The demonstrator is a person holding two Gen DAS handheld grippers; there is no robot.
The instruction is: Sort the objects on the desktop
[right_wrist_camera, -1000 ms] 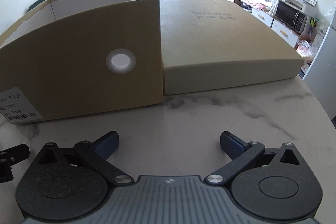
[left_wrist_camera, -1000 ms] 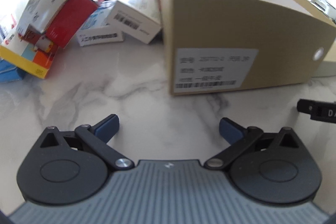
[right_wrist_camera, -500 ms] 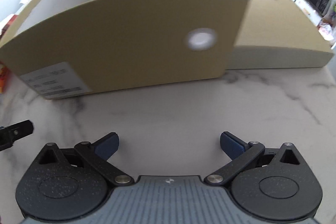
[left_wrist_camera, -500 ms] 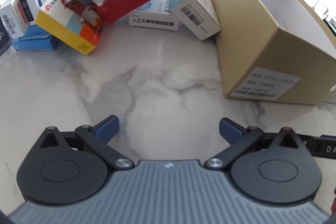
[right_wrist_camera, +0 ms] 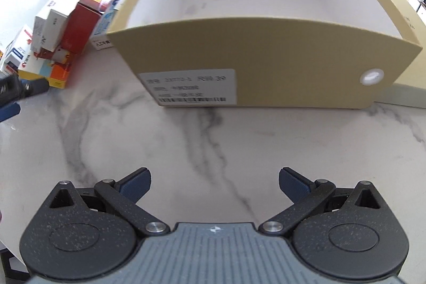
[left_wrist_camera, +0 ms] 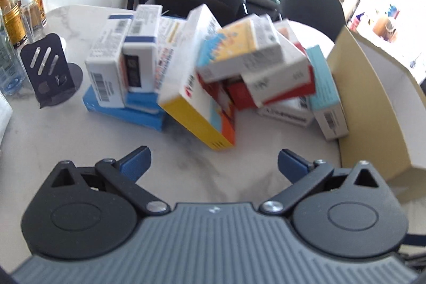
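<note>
Right now your sorting pile is a jumble of small printed cardboard cartons (left_wrist_camera: pixel 213 76) heaped on the white grey-veined marble bench (left_wrist_camera: pixel 66 129), blurred in the left wrist view. At the front a yellow-and-orange carton (left_wrist_camera: pixel 202 113) leans tilted, its long axis running from about 11 o'clock down to 5 o'clock, with one corner on the bench. Above it a white carton with yellow and blue print (left_wrist_camera: pixel 239 49) lies across a red-and-white carton (left_wrist_camera: pixel 277 81), both slanting up toward 2 o'clock. At 9 o'clock in the pile, white cartons with barcodes stand upright on a flat blue carton (left_wrist_camera: pixel 125 111). A pale teal-topped carton (left_wrist_camera: pixel 326 92) leans just beside the open tan cardboard box with a white interior (right_wrist_camera: pixel 266 44), which stands at 3 o'clock of the pile. That box is upright, opening upward, with a white printed label (right_wrist_camera: pixel 189 87) on its near wall; in the right wrist view its long axis runs away from you toward 12 o'clock.

Your left gripper (left_wrist_camera: pixel 213 161) hovers over the bench facing the pile, its blue-tipped fingers spread wide with nothing between them. Your right gripper (right_wrist_camera: pixel 214 180) hovers facing the box's labelled wall, fingers likewise spread wide and holding nothing.

A black slotted stand (left_wrist_camera: pixel 48 71) sits at 9 o'clock of the pile, with gold-capped bottles (left_wrist_camera: pixel 13 17) beyond it.
</note>
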